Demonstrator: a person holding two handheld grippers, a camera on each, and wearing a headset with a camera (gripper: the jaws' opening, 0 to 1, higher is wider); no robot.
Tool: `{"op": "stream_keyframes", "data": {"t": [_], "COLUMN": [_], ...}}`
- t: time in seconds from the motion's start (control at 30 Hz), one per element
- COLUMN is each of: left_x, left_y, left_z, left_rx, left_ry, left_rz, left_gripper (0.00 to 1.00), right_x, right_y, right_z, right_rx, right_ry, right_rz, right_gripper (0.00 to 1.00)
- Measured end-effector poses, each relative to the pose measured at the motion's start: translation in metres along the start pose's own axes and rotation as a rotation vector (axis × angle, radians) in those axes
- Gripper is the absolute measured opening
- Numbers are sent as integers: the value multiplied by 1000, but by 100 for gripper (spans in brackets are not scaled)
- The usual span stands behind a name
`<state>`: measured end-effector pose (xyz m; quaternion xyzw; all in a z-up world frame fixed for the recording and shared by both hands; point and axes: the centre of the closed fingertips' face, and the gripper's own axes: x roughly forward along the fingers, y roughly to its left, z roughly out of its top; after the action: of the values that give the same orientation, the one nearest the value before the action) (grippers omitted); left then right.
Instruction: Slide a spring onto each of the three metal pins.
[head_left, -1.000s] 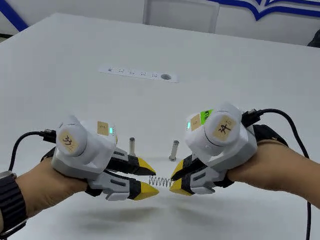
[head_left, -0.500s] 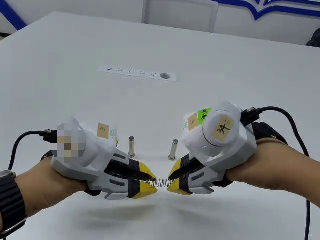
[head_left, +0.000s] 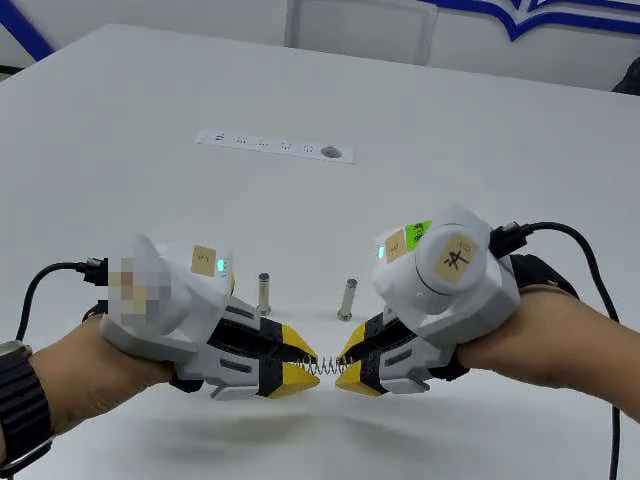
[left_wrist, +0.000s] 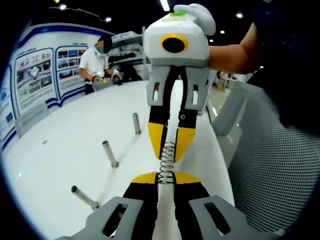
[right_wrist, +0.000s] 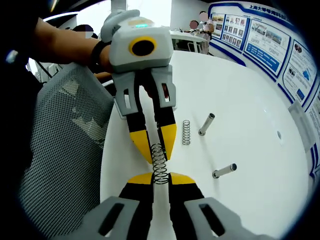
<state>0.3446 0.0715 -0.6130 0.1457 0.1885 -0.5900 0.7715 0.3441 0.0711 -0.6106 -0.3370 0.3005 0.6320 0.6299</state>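
Head view gives me the spring (head_left: 326, 366) bridged between both tools: the left gripper (head_left: 308, 365) is clamped on one end and the right gripper (head_left: 343, 366) pinches the other (jaws nearly together on the coil). One pin (head_left: 264, 293) and a second pin (head_left: 347, 299) stand upright just behind. A spare spring (right_wrist: 186, 132) lies on the table.

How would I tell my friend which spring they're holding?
Look at the near edge of the white table, where the left gripper and the right gripper point their yellow tips at each other. The spring stretches between those tips, pinched at both ends, while the other spring lies loose beside a pin.
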Motion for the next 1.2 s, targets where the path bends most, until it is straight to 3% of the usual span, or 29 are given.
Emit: {"op": "stream_keyframes", "data": {"t": [0.33,0.43,1.2], "left_x": [1,2,3], "left_y": [-1,-2,-5], "left_z": [-2,-3,1], "left_rx": [-14,-13,-34], "left_ry": [6,9,-6], "left_rz": [-4,-7,-17], "left_gripper": [11,11,14], "right_x": [-7,-6,-7], "right_y": [6,8,9], "right_z": [30,34,44], "right_rx": [-18,-32,-40], "right_ry": [-67,-66,-87], "right_rz": [2,4,-7], "right_gripper": [12,12,12]}}
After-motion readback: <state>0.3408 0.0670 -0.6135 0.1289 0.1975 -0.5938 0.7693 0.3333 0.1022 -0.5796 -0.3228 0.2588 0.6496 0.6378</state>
